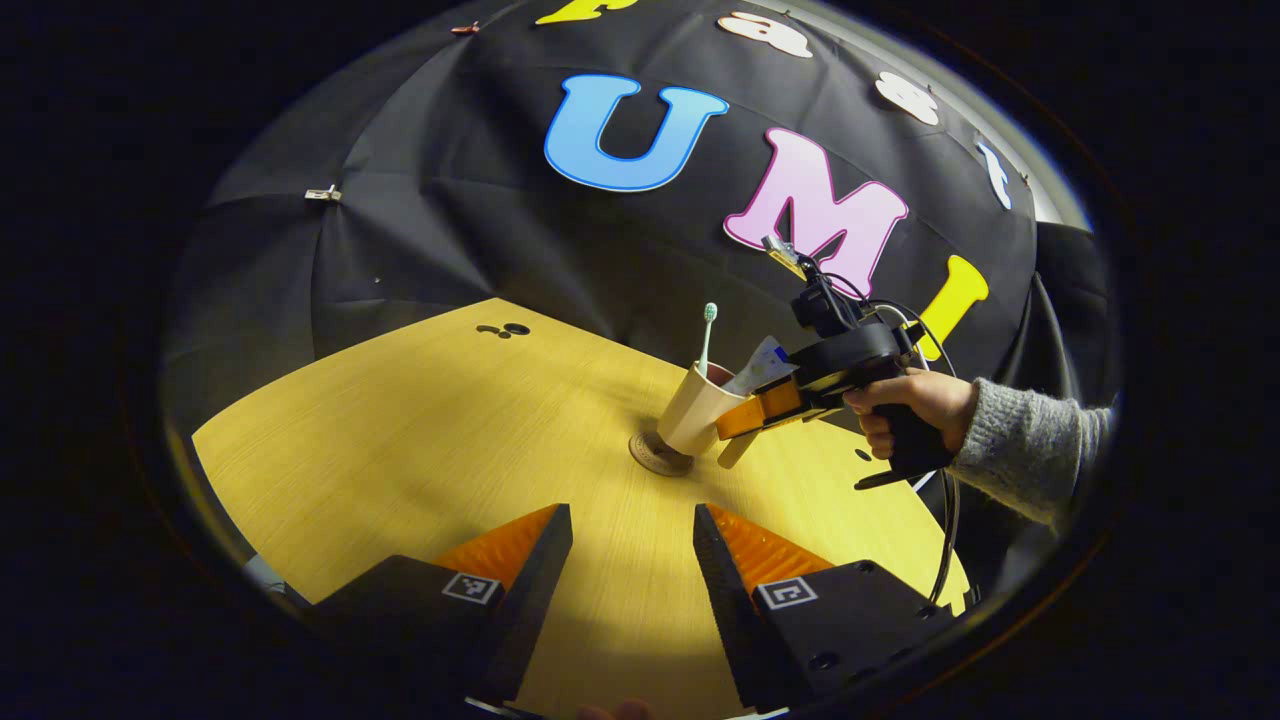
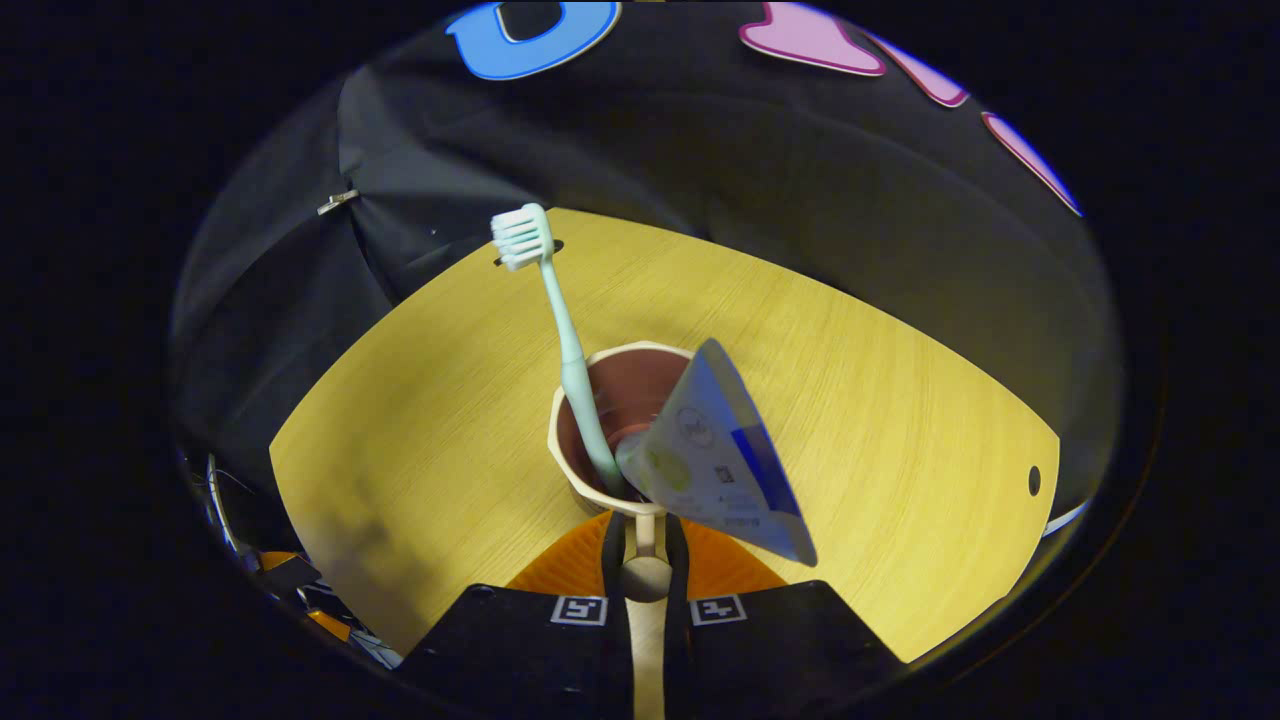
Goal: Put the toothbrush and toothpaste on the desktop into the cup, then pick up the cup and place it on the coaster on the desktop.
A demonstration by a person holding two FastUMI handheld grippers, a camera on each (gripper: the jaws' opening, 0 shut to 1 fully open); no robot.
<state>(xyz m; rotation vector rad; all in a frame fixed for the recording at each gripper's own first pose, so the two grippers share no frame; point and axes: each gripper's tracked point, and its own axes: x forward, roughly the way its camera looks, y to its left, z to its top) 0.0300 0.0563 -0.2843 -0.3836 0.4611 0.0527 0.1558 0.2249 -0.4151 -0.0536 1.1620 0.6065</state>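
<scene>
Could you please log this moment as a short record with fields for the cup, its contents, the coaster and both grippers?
cup: beige cup, tilted, held by its handle, its base at the coaster; whether it touches cannot be told
contents: toothbrush standing bristles up, toothpaste leaning out over the rim
coaster: round coaster on the wooden desktop, under the cup's base
right gripper: right gripper, fingers closed on the cup's handle, held by a hand in a grey sleeve
left gripper: left gripper, open, nothing between its fingers, hovering over the desktop
</scene>
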